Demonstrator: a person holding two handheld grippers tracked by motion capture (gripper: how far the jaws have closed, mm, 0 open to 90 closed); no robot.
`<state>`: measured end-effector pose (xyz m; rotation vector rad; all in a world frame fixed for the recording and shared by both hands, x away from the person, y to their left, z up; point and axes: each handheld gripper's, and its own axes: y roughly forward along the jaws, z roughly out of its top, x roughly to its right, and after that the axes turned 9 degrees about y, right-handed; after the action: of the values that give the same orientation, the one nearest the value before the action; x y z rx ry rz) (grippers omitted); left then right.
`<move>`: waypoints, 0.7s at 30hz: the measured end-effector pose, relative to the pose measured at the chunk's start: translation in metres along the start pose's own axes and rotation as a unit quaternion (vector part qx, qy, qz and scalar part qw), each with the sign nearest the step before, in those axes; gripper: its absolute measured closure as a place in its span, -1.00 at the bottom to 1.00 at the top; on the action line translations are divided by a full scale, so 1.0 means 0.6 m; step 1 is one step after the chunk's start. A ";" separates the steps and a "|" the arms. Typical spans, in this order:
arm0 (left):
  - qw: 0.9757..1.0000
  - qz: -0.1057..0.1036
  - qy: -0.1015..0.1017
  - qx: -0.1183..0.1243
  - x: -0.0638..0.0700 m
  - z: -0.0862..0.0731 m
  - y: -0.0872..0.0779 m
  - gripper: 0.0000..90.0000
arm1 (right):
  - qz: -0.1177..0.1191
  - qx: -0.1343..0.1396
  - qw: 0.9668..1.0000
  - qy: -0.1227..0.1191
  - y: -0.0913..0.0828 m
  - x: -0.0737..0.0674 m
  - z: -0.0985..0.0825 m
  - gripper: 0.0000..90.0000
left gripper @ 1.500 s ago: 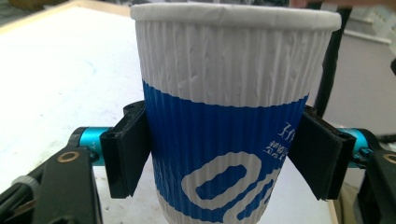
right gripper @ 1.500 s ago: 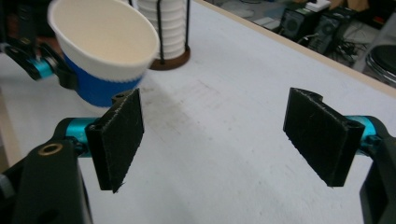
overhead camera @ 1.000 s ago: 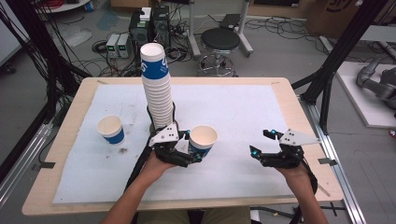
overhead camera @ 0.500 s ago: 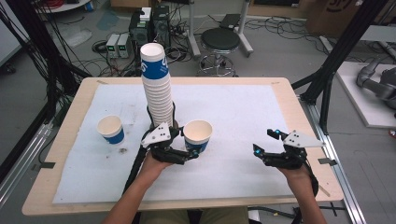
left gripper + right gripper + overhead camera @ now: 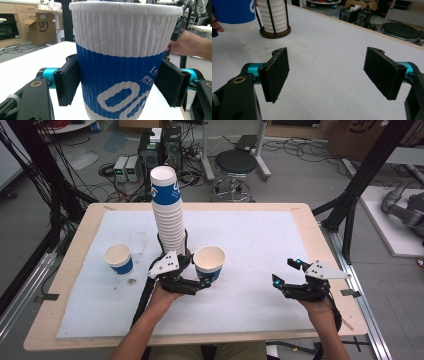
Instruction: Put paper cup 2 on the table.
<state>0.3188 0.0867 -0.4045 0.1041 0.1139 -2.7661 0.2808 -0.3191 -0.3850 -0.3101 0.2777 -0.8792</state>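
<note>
Overhead, the left gripper [image 5: 204,281] is clamping a blue-and-white ribbed paper cup [image 5: 209,263] right of the tall cup stack [image 5: 169,215]. Up close, black pads [image 5: 68,82] are squeezing its light, crushable lower wall. Meanwhile, the right gripper [image 5: 327,75] is gaping empty.

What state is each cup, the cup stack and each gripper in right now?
Blue-and-white ribbed paper cup: upright, empty, clamped between the left gripper's pads.
Second blue-and-white paper cup: upright, empty, standing alone on the white mat.
Tall stack of white paper cups: upright, nested in a round wire holder.
Left gripper: shut on the cup.
Right gripper: open, nothing between its jaws.
</note>
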 end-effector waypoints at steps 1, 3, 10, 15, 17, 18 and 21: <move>1.000 0.000 0.000 0.002 0.000 0.000 0.001 -0.42 | 0.000 0.000 1.000 -0.002 0.000 0.000 0.000 -0.54; 1.000 -0.001 0.001 0.004 -0.001 0.002 0.003 -0.42 | 0.000 -0.001 1.000 -0.001 0.000 -0.001 -0.001 -0.54; 1.000 -0.003 0.003 0.008 -0.009 0.012 0.020 -0.43 | -0.001 -0.001 1.000 -0.001 0.002 -0.002 -0.004 -0.54; 1.000 0.000 0.001 0.014 -0.019 0.017 0.036 -0.43 | 0.002 0.000 1.000 0.001 0.001 -0.004 -0.005 -0.54; 1.000 0.006 0.003 0.011 -0.023 0.016 0.045 -0.43 | 0.004 0.000 1.000 -0.004 0.002 -0.004 -0.005 -0.54; 1.000 0.009 0.000 0.010 -0.025 0.016 0.050 -0.43 | 0.004 -0.001 1.000 -0.004 0.002 -0.005 -0.006 -0.54; 0.999 0.024 -0.006 0.020 -0.030 0.012 0.062 -0.44 | 0.004 -0.002 1.000 -0.005 0.001 -0.005 -0.009 -0.54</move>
<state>0.3489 0.0577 -0.3980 0.0985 0.0510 -2.7220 0.2776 -0.3173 -0.3902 -0.3167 0.2713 -0.8690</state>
